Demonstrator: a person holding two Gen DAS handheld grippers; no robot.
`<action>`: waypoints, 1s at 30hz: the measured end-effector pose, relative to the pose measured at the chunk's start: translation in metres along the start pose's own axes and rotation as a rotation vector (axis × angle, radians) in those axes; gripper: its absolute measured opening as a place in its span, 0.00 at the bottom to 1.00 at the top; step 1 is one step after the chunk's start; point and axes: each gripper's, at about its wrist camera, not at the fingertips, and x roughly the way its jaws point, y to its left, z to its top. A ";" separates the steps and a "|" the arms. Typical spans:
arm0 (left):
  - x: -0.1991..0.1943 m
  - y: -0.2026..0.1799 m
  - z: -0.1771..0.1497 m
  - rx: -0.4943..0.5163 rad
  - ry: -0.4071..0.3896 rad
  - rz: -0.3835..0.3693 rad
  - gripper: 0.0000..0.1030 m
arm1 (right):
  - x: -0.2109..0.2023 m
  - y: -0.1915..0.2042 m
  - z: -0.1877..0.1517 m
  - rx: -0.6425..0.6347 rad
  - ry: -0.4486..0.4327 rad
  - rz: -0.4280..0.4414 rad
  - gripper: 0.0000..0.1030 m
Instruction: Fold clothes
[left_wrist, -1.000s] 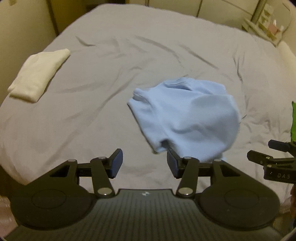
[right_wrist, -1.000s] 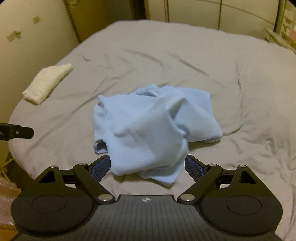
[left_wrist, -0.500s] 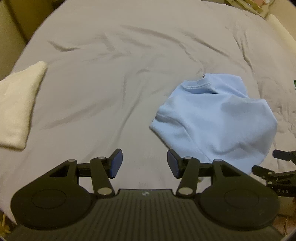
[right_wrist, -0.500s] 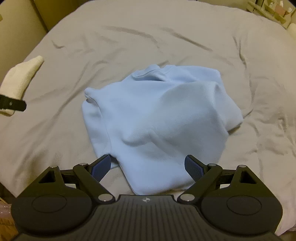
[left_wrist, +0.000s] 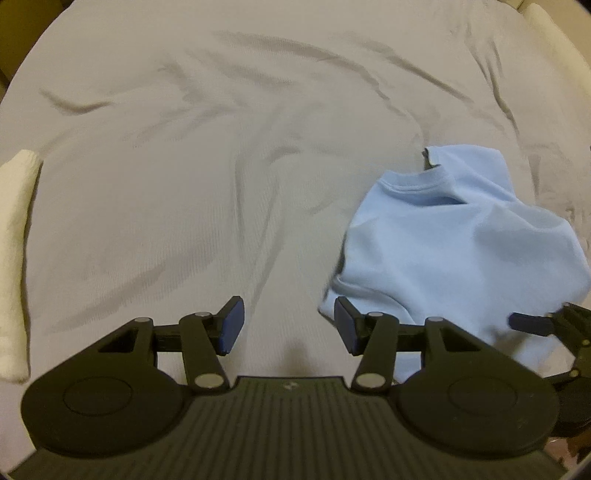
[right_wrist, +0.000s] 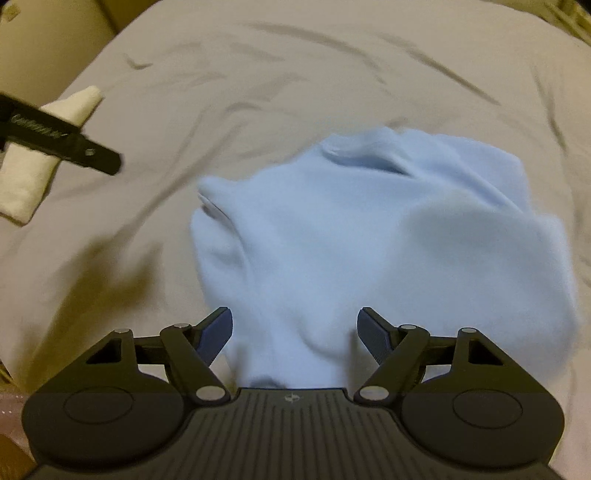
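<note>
A crumpled light blue t-shirt (right_wrist: 369, 236) lies bunched on the grey bedsheet (left_wrist: 221, 147), collar toward the far side. My right gripper (right_wrist: 294, 334) hovers over the shirt's near edge; its jaws are closing, the cloth lies below them and the pads do not press it. My left gripper (left_wrist: 289, 325) stands open above bare sheet, just left of the blue t-shirt (left_wrist: 461, 251). The right gripper's fingers (left_wrist: 532, 323) show at that view's right edge, and a left gripper finger (right_wrist: 62, 142) crosses the right wrist view's upper left.
A folded white garment (left_wrist: 14, 258) lies at the bed's left edge, also seen as a white garment (right_wrist: 33, 158) in the right wrist view. Wrinkled grey sheet (right_wrist: 332, 74) stretches beyond the shirt. A beige wall (right_wrist: 44, 44) borders the bed's left side.
Both grippers have dropped closer to the bed and moved forward. The blue shirt now sits further right in the left view, larger in the right view. The right jaws have narrowed slightly.
</note>
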 end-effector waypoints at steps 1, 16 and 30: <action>0.003 0.003 0.003 -0.002 0.006 0.000 0.47 | 0.008 0.004 0.006 -0.016 -0.002 0.011 0.75; 0.018 0.005 0.008 -0.003 0.051 0.014 0.47 | 0.022 -0.007 0.019 0.002 -0.131 -0.054 0.04; 0.000 -0.131 0.018 0.244 -0.007 -0.111 0.47 | -0.212 -0.208 -0.154 0.530 -0.324 -0.740 0.03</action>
